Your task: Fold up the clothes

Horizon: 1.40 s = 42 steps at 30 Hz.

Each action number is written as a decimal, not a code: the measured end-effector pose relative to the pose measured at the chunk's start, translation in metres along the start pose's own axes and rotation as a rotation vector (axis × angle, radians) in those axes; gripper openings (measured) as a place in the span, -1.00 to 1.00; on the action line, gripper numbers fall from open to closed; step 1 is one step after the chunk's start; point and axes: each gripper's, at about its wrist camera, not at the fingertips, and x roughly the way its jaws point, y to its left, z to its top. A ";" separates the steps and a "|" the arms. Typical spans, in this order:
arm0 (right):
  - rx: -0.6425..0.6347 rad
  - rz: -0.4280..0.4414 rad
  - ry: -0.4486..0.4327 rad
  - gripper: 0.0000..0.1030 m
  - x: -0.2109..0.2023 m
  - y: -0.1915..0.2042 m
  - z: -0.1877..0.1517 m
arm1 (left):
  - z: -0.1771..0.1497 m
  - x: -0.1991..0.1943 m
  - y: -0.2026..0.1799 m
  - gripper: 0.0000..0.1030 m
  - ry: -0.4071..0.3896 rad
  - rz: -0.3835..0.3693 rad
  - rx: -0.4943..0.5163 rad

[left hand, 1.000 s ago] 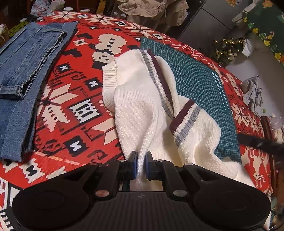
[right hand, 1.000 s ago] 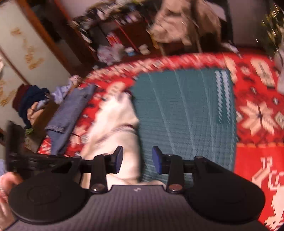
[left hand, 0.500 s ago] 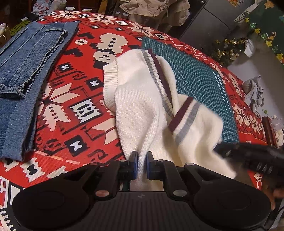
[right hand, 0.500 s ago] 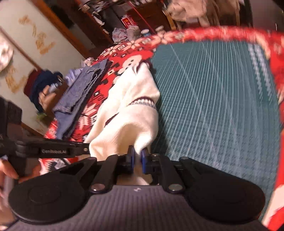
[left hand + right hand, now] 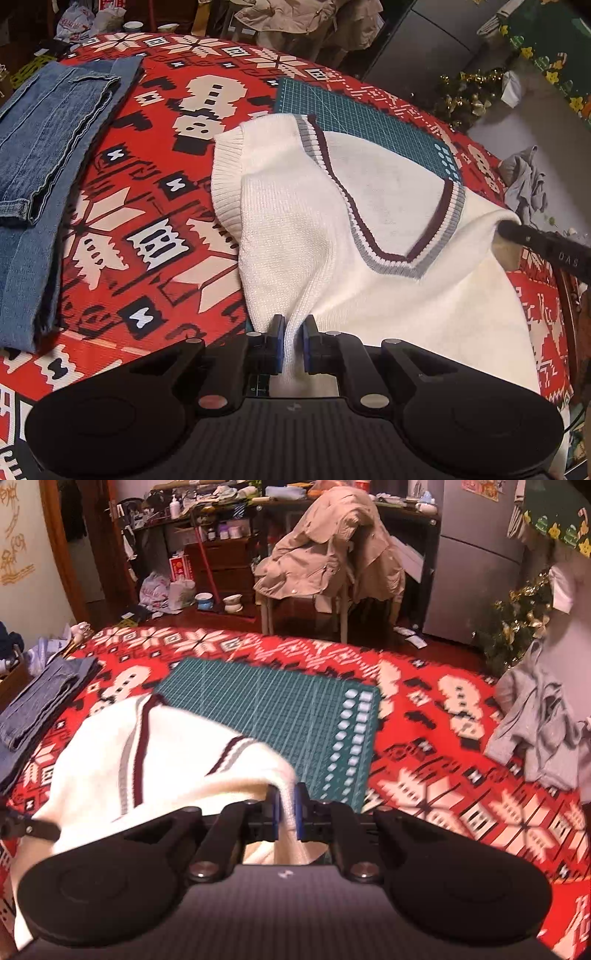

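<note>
A white knitted V-neck vest [image 5: 369, 229] with maroon and grey trim lies spread on the red patterned cloth and partly over the green cutting mat [image 5: 354, 122]. My left gripper [image 5: 293, 339] is shut on a pinch of its near hem. My right gripper [image 5: 286, 812] is shut on the vest's [image 5: 155, 760] other edge and holds it lifted off the table. In the left wrist view the right gripper's black finger [image 5: 543, 247] shows at the vest's far right corner, with the fabric stretched between the two grips.
Folded blue jeans [image 5: 48, 147] lie at the table's left. A grey garment [image 5: 539, 720] sits crumpled at the right edge. Behind the table stands a chair draped with a beige coat [image 5: 328, 550], a small decorated tree [image 5: 517, 620] and cluttered shelves.
The right gripper closed on the vest's edge and pulled it rightward, spreading the bunched vest open so the V-neck shows flat. The left gripper kept its grip in place.
</note>
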 end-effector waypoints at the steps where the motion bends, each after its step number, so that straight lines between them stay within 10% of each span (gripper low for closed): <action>1: 0.016 0.000 -0.006 -0.84 -0.003 0.000 -0.002 | 0.000 -0.001 0.001 -0.81 0.000 -0.002 -0.002; 9: -0.021 -0.018 -0.066 -0.84 -0.026 0.008 -0.006 | 0.000 -0.009 0.017 -0.65 0.018 -0.040 -0.089; 23: -0.185 0.287 0.113 -0.71 -0.010 0.107 -0.055 | -0.004 -0.004 0.014 -0.59 0.039 -0.021 -0.071; 36: 0.057 0.283 -0.006 -0.30 -0.039 0.044 -0.015 | -0.006 -0.005 0.017 -0.54 0.031 -0.032 -0.080; 42: 0.242 0.237 0.101 -0.25 0.001 0.001 -0.013 | -0.006 -0.005 0.017 -0.54 0.030 -0.033 -0.084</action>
